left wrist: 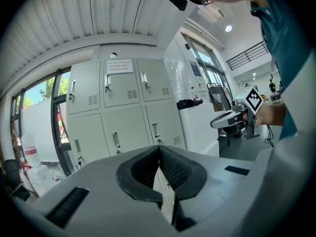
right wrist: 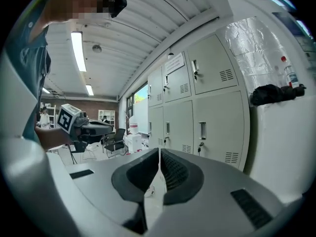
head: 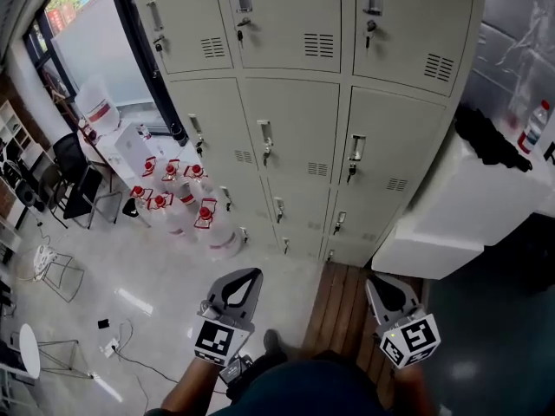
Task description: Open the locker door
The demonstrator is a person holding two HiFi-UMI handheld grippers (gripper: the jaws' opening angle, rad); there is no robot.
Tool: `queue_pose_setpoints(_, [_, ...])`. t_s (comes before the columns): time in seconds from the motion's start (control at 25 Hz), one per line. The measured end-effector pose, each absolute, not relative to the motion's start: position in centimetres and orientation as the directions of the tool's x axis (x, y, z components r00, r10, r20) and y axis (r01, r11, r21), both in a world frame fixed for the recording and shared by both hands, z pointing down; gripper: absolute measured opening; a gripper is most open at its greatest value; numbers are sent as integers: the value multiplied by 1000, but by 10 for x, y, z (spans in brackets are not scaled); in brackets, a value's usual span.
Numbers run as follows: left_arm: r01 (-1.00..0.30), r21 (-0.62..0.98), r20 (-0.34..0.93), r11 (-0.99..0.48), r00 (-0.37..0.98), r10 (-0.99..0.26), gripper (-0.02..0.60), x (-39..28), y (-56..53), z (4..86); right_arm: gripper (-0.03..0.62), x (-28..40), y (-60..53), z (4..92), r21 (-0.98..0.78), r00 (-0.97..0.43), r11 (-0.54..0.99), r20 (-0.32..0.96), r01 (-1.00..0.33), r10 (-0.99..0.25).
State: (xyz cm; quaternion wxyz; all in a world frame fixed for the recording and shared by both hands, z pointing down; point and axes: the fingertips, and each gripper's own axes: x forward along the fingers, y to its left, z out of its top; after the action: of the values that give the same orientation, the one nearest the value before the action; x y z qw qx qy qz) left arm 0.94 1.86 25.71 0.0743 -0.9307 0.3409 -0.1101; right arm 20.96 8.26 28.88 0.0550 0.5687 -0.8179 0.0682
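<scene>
- The left gripper is held low in front of the person's body. Its jaws are pressed together with nothing between them (in the left gripper view the ribbed pads meet along one thin line). Its marker cube faces upward.
- The right gripper is level with it and well apart from it. Its jaws are likewise closed and empty, and its own marker cube is tilted toward the head camera.
- Both grippers point toward the locker bank, and neither touches it.
- Below the right gripper, a strip of brown wooden planks runs up to the foot of the lockers. The rest is glossy pale floor.
- The bank is pale grey, with three columns in view. Every locker door that shows is shut, and each has an upright handle and a patch of vent slits (keys hang from several locks).
- A cluster of clear water jugs with red caps stands on the floor near the bank's lower left corner.
- A white cabinet sits just beside the bank on the right. It carries a black bundle and a clear bottle.
- A black chair stands farther left, by the window.
</scene>
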Motion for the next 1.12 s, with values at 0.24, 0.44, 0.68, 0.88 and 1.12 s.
queue_pose_setpoints(0.24, [-605, -191, 158, -773, 758, -633, 17, -36, -58, 279, 37, 158, 16, 299, -66, -337, 330, 161, -942, -928])
queue_pose_setpoints(0.44, [-625, -176, 153, -760, 746, -648, 17, -87, -109, 287, 37, 114, -33, 289, -36, -338, 337, 153, -941, -929])
queue_pose_setpoints(0.68, [-651, -161, 154, -741, 725, -671, 17, -145, -161, 305, 37, 53, -79, 279, 1, -372, 376, 149, -927, -916])
queue_pose_setpoints(0.88, [-661, -155, 180, -734, 712, -679, 17, -170, -201, 330, 37, 28, -118, 284, 20, -389, 397, 165, -918, -906])
queue_pose_setpoints(1.12, [-699, -128, 217, -703, 672, -708, 17, -173, -251, 372, 37, 29, -166, 310, 5, -394, 403, 199, -915, -897])
